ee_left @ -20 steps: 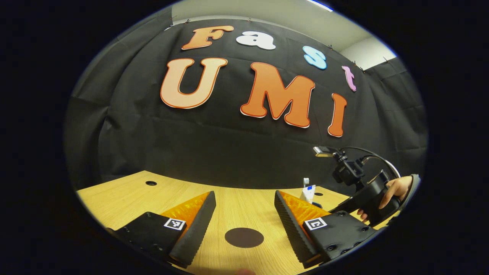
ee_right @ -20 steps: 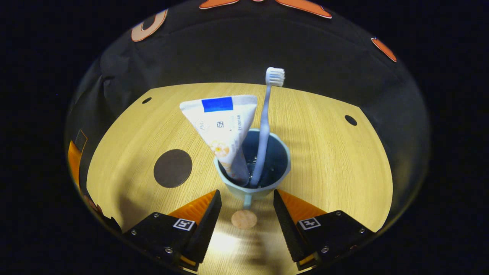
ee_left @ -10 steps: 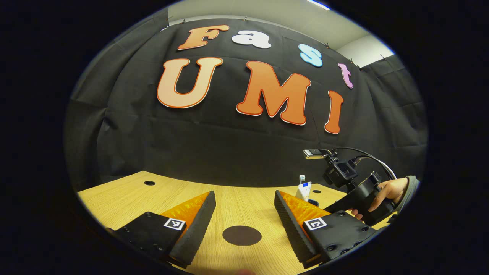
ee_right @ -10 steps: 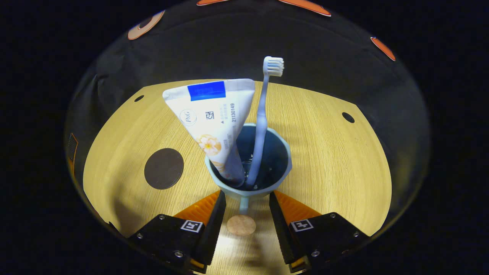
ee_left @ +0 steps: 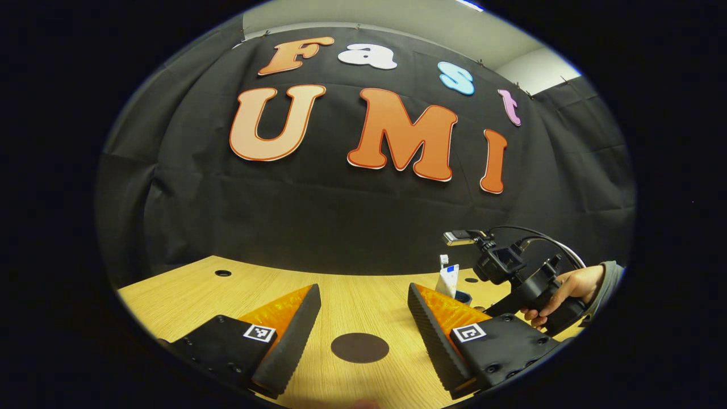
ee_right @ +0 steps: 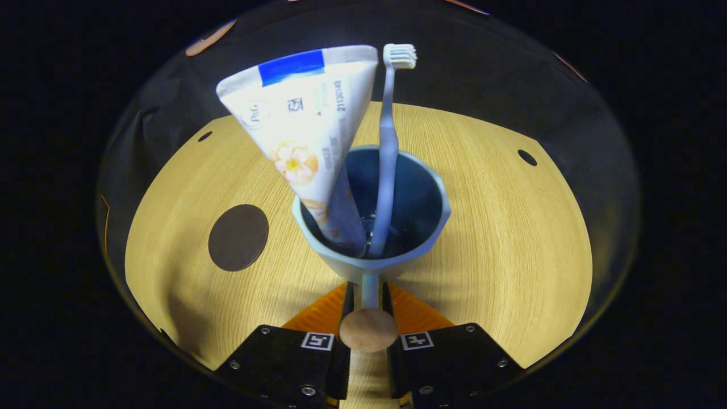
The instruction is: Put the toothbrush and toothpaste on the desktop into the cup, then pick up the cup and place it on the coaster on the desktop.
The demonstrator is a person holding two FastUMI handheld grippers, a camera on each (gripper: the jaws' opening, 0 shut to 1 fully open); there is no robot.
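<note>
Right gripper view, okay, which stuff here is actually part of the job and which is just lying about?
Part of the job:
- cup, its handle clamped by the right gripper
- toothbrush and toothpaste, both standing in the cup
- coaster, bare, left of the cup

Just there:
- wooden desktop
- cable holes

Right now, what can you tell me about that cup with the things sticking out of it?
The cup is pale blue, smooth like plastic or glazed ware, darker blue inside. It stands upright on the wooden desk, right of the dark round coaster. A toothpaste tube and a toothbrush lean inside it, bristles up. Its straight handle, ending in a wood-like knob, is clamped by the right claw.
</note>
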